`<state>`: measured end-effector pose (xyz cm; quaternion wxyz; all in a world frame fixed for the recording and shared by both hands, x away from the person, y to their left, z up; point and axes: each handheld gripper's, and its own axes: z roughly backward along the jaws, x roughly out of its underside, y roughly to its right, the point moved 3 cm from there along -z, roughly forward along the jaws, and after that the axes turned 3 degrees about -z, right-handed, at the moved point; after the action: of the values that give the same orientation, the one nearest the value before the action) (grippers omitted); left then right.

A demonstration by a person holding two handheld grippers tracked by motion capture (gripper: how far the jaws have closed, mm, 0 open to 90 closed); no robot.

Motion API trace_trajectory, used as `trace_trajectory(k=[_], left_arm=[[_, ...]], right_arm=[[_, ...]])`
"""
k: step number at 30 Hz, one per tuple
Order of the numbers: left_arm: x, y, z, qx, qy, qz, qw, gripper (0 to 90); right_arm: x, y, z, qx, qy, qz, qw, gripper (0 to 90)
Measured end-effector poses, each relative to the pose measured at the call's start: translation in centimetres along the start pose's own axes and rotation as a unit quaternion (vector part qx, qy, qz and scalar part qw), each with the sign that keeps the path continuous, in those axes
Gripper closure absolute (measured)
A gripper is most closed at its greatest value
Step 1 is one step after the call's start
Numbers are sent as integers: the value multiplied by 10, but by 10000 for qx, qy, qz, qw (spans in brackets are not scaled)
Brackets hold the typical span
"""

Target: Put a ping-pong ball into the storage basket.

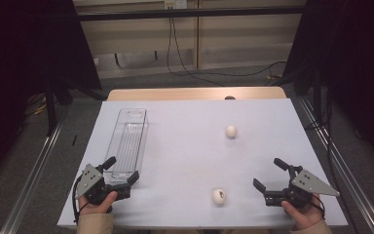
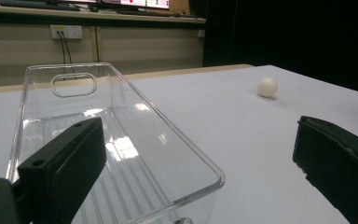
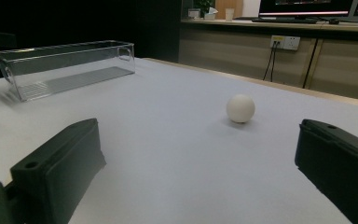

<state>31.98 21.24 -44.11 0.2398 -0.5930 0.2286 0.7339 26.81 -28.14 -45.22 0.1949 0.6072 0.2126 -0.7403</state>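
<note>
White balls [image 1: 218,196] lie untouched; left gripper [image 1: 122,178] and right gripper [image 1: 271,175] jaws spread, empty

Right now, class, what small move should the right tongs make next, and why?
Probably ease the right tongs left toward the near white ball. Their jaws stand open and empty, the ball lies loose on the table beside them, and the clear bin holds nothing.

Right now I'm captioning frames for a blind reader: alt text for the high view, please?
Two white balls lie apart on a pale table, with a clear, empty bin at its left. The left gripper and right gripper rest open near the front edge.
</note>
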Motion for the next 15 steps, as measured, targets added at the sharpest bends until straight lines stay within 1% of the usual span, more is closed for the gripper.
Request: trace_trajectory(k=[2,3,7,15], left_arm=[[0,1,-1,30,1,63,10000,25],[0,1,-1,54,-13,4,10000,25],[-1,2,-2,77,-9,38,10000,24],[-3,6,-5,159,-1,8,9999,21]], right_arm=[[0,0,0,3,0,7,10000,3],[0,0,0,3,5,3,10000,3],[0,-1,0,3,-8,18,10000,3],[0,-2,-1,-26,-28,38,10000,4]])
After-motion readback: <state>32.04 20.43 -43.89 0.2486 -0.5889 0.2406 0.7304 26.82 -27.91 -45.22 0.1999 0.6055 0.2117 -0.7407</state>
